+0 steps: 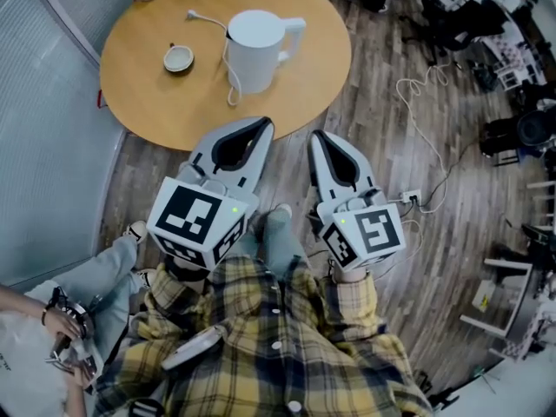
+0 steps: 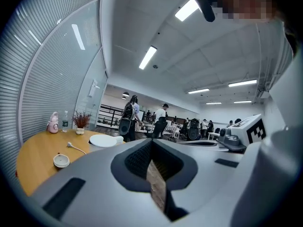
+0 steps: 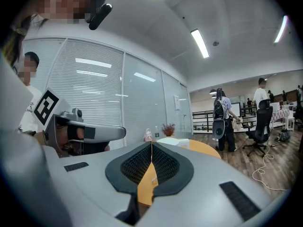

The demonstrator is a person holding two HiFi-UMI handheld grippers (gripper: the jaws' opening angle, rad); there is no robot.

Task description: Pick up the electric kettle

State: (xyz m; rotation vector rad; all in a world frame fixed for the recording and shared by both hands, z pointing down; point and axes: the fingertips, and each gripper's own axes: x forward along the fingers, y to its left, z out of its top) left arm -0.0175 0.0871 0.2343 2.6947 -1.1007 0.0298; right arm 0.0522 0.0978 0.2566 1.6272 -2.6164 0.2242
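Head view: the electric kettle [image 1: 256, 50] is seen standing upright on the round wooden table [image 1: 148, 111], towards the right of its top, with the lid on and the handle [image 1: 294, 35] turned to the right, the side nearer the right gripper. It is a white, smooth-walled jug of rounded form, matt rather than glossy, and no base plate can be made out under it. A white cord [image 1: 228, 72] is looped down its front wall and is led off to a plug [image 1: 193, 14] lying loose on the table, so the kettle is judged to be unplugged and free to be lifted, though the cord may drag. A small cup [image 1: 178, 58] is set to its left, apart from it. About the near edge of the table the left gripper [image 1: 261, 127] and the right gripper [image 1: 320, 137] are held side by side, pointed roughly level towards the kettle and well apart from it. In each gripper view the pads are seen brought together at the tips with nothing between them. This posture is read as an approach not yet completed: the kettle is untouched, and the jaws would have to be parted before the handle could be taken
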